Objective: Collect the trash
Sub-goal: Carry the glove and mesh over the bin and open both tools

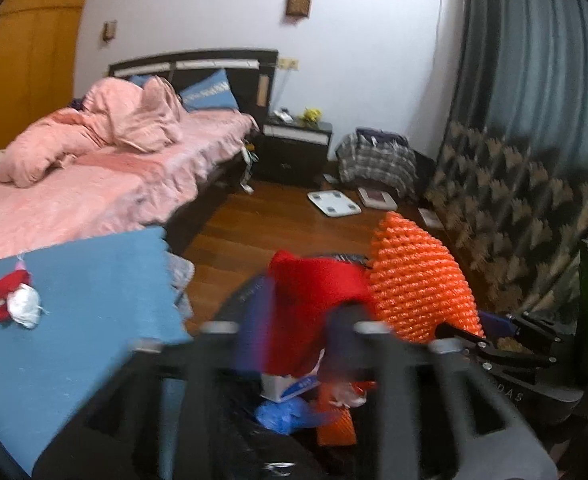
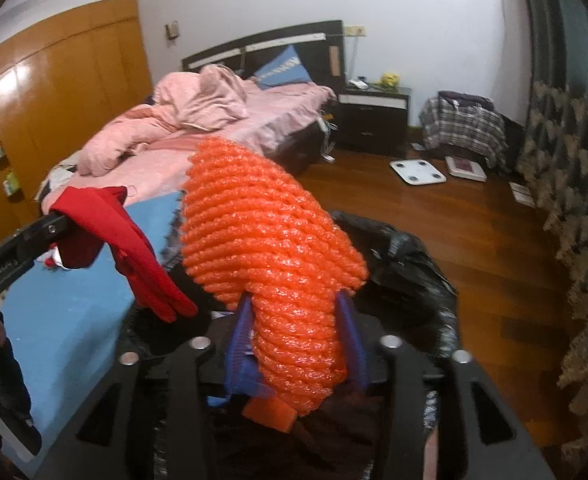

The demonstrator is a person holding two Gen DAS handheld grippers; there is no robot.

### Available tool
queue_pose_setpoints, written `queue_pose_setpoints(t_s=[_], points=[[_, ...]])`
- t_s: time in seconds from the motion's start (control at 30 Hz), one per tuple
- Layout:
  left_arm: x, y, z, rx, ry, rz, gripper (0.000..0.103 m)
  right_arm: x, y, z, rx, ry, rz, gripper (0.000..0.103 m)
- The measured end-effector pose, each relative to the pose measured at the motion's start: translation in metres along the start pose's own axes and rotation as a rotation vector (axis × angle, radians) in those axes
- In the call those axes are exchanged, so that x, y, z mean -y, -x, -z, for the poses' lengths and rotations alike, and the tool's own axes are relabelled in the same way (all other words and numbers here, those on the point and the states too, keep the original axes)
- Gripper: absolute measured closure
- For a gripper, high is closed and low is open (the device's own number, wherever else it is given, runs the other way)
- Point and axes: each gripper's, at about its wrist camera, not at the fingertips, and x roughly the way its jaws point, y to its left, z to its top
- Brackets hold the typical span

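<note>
The right hand-held gripper (image 2: pixel 294 340) is clamped on orange foam netting (image 2: pixel 269 252); only the left view shows the left hand-held gripper (image 1: pixel 294 320) pinching red cloth (image 1: pixel 314 292) above the bag's trash (image 1: pixel 289 412).

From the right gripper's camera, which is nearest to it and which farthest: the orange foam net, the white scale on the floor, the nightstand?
1. Orange foam net: clamped in the right gripper.
2. White scale: on the floor, ahead and right.
3. Nightstand: against the far wall, beside the bed.
</note>
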Motion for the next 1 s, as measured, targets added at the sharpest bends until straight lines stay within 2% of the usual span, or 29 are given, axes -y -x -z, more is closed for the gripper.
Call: queue_pose_setpoints(t_s=[0.03, 0.17, 0.37, 0.57, 0.6, 0.73, 1.0], points=[[0.000, -0.003, 0.003, -0.010, -0.001, 0.001, 0.042, 0.002, -0.001, 0.002, -0.005, -0.003, 0.005, 0.049], [-0.005, -0.009, 0.013, -0.046, -0.005, 0.005, 0.037, 0.011, -0.004, 0.007, -0.019, -0.013, 0.027, 0.039], [-0.030, -0.005, 0.027, -0.084, 0.032, -0.028, 0.034, 0.009, -0.001, 0.007, -0.009, -0.011, 0.022, 0.027], [-0.064, 0.025, 0.035, -0.028, 0.057, -0.122, 0.023, -0.016, 0.005, 0.000, 0.018, 0.007, -0.043, 0.011], [-0.069, 0.030, 0.035, -0.017, 0.059, -0.137, 0.021, -0.022, 0.006, -0.002, 0.023, 0.011, -0.058, 0.007], [-0.102, 0.059, 0.036, 0.032, 0.087, -0.232, 0.014, -0.059, 0.007, -0.011, 0.045, 0.047, -0.134, 0.006], [-0.193, 0.105, 0.050, 0.056, 0.189, -0.432, 0.013, -0.158, -0.019, -0.028, 0.058, 0.142, -0.270, 0.006]])
